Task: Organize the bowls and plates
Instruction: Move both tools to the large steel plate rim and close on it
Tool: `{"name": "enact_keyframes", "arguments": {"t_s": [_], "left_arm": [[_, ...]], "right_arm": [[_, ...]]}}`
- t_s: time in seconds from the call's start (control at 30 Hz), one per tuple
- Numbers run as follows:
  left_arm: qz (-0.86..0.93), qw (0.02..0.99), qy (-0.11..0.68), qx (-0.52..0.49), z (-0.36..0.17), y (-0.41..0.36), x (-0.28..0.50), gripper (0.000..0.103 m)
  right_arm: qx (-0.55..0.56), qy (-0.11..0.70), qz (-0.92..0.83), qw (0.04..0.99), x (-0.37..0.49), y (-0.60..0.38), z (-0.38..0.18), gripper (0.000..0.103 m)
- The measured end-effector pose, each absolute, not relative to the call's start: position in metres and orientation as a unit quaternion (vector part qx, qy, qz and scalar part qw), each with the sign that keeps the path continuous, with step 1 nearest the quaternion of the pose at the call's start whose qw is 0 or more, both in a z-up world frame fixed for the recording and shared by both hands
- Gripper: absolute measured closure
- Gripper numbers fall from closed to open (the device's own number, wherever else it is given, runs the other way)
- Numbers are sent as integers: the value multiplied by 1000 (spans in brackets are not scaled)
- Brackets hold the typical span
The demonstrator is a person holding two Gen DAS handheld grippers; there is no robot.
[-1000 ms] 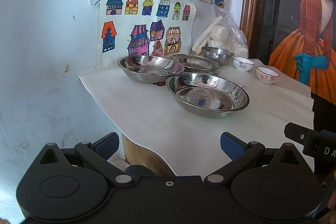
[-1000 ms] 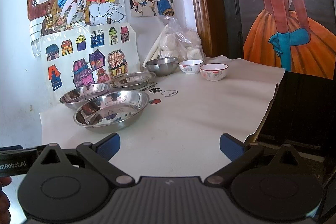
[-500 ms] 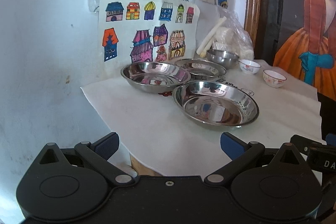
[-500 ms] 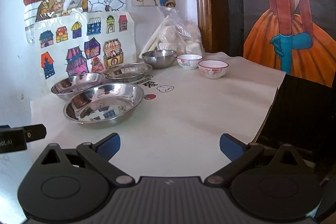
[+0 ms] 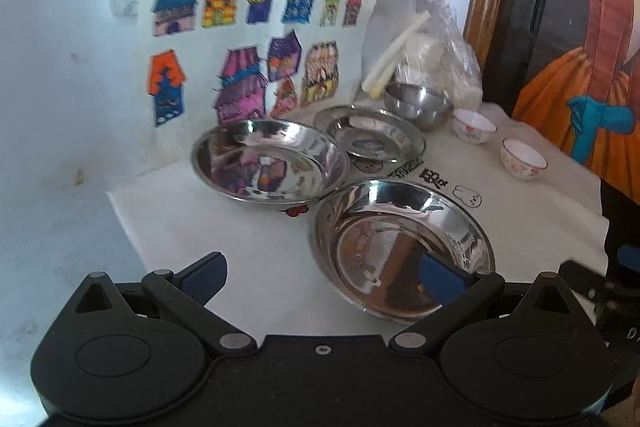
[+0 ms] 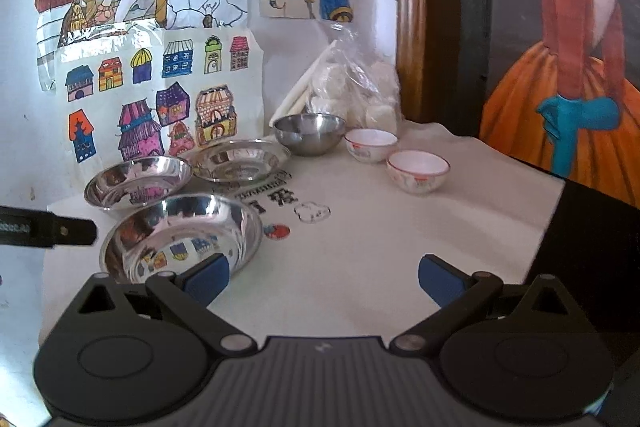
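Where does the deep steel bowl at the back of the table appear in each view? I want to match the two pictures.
Left wrist view: the deep steel bowl sits upper right of centre, behind the flat steel plate.
Right wrist view: the deep steel bowl sits just above centre, left of the two white bowls.
Shared landmark: the clear plastic bag directly behind it, against the wall.

The left gripper [image 5: 322,277] is held level with its jaws spread wide. The right gripper [image 6: 324,279], just to its right, is equally wide apart and empty.
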State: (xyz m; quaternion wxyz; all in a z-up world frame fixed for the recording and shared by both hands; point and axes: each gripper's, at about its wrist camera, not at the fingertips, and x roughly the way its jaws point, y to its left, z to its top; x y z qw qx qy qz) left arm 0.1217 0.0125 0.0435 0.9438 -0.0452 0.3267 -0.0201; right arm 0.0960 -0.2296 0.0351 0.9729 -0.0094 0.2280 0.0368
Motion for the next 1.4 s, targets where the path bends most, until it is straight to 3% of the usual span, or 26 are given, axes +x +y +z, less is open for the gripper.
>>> {"name": "enact_keyframes", "arguments": {"t_s": [0.37, 1.07, 1.33, 1.4], "left_arm": [[-28, 921, 383, -61, 30, 20, 171, 1], [-28, 911, 401, -93, 5, 18, 186, 1], [-29, 913, 389, -124, 1, 19, 184, 17], [-29, 913, 386, -129, 1, 18, 183, 24]], "right_arm": [[-27, 238, 47, 970, 144, -227, 41, 0], [15, 289, 115, 950, 178, -212, 16, 1], [35, 307, 127, 943, 184, -206, 9, 27], [38, 310, 129, 941, 185, -204, 8, 40]]}}
